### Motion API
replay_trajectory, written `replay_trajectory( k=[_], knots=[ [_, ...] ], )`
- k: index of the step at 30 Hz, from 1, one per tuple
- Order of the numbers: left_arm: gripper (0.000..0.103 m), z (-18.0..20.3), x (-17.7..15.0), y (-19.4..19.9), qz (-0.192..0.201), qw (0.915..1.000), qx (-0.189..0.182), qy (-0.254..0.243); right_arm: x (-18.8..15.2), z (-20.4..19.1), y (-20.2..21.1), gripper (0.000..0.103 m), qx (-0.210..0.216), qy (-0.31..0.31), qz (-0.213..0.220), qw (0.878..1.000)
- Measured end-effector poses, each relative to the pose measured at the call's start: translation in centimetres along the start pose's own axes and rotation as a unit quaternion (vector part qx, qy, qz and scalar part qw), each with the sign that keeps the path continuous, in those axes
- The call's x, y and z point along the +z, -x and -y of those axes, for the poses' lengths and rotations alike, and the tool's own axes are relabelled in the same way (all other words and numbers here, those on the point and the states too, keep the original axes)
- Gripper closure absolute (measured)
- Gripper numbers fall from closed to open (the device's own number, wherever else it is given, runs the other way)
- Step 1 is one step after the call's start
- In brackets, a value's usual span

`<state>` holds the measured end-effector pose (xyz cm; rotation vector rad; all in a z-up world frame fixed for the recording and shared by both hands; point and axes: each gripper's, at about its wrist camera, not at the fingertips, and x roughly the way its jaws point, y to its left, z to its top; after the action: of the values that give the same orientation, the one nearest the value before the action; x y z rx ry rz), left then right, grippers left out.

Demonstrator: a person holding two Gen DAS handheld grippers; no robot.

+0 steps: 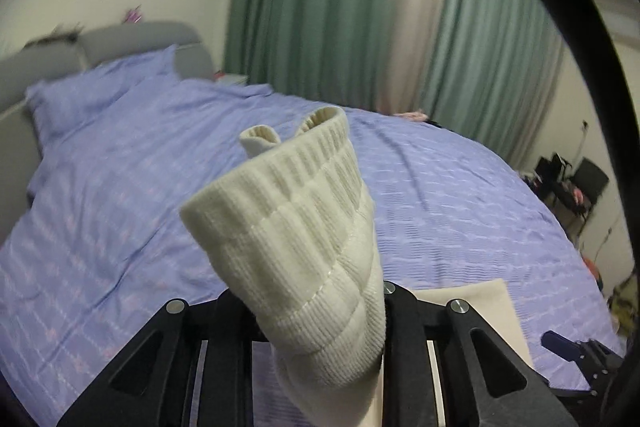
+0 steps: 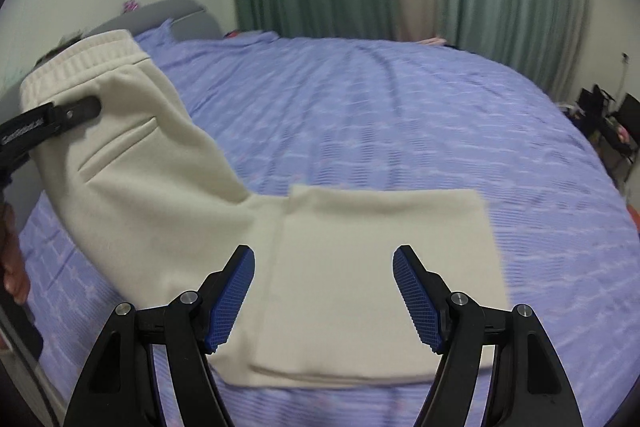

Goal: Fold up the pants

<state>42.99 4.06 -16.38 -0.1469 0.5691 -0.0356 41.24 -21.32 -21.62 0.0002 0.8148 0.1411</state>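
Cream pants [image 2: 168, 195] lie partly on the purple bed [image 2: 400, 99]. Their folded leg part [image 2: 380, 267] rests flat on the cover, and the waistband end is lifted up at the left. My left gripper [image 1: 316, 303] is shut on the ribbed waistband [image 1: 288, 227], which sticks up between its black fingers and hides the pads. The right wrist view shows that same gripper [image 2: 90, 111] clamped just below the waistband [image 2: 80, 59]. Above the folded leg part my right gripper [image 2: 324, 267] stands open, its blue pads wide apart and nothing between them.
A grey headboard [image 1: 140, 39] and a purple pillow [image 1: 100, 87] are at the bed's far left. Green curtains [image 1: 320, 7] hang behind the bed. A dark chair with clutter [image 1: 576, 187] stands at the right. A person's hand [image 2: 14, 259] shows at the left edge.
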Motion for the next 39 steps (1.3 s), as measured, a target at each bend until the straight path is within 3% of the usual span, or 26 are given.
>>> replay_trajectory(
  k=[5, 10, 14, 18, 21, 24, 26, 28, 29, 33, 36, 39],
  knots=[
    [0.081, 8.5, 0.9, 0.0, -0.006, 0.999, -0.006, -0.044, -1.0, 6.4, 3.8, 0.031, -0.013, -0.028, 0.019, 0.999],
    [0.081, 17.9, -0.8, -2.8, -0.027, 0.9954, -0.011, -0.091, -2.5, 12.3, 5.3, 0.031, -0.018, -0.046, 0.011, 0.999],
    [0.08, 24.4, -4.6, -6.6, -0.056, 0.9888, 0.015, -0.138, -3.4, 17.1, 5.8, 0.031, -0.024, -0.053, 0.006, 0.998],
    [0.076, 29.5, -10.3, -11.4, -0.121, 0.9736, 0.041, -0.189, -5.0, 21.1, 5.5, 0.031, -0.034, -0.048, -0.002, 0.998],
    [0.073, 31.2, -13.4, -13.6, -0.181, 0.9625, 0.044, -0.197, -5.6, 23.6, 4.6, 0.031, -0.038, -0.055, -0.018, 0.998],
    [0.068, 32.1, -14.4, -13.3, -0.191, 0.9573, 0.068, -0.206, -6.0, 25.4, 4.0, 0.031, -0.034, -0.067, -0.029, 0.997],
    [0.057, 32.2, -14.3, -12.7, -0.193, 0.9589, 0.071, -0.195, -6.1, 26.3, 3.6, 0.031, -0.034, -0.068, -0.033, 0.997],
    [0.012, 32.3, -13.6, -12.0, -0.191, 0.9663, 0.042, -0.168, -6.1, 26.8, 3.0, 0.031, -0.036, -0.064, -0.039, 0.997],
    [0.007, 32.4, -13.0, -11.2, -0.178, 0.9721, 0.024, -0.151, -6.1, 26.9, 2.9, 0.031, -0.037, -0.062, -0.041, 0.997],
    [0.005, 33.4, -11.4, -8.8, -0.146, 0.9769, 0.007, -0.156, -5.7, 27.6, 2.9, 0.031, -0.043, -0.066, -0.039, 0.996],
    [0.002, 31.8, -10.7, -6.8, -0.128, 0.9817, -0.008, -0.141, -5.3, 27.6, 3.5, 0.031, -0.032, -0.064, -0.026, 0.997],
    [0.002, 28.9, -10.7, -5.8, -0.118, 0.9838, 0.011, -0.135, -4.7, 26.8, 3.0, 0.031, -0.005, -0.061, -0.013, 0.998]
  ],
)
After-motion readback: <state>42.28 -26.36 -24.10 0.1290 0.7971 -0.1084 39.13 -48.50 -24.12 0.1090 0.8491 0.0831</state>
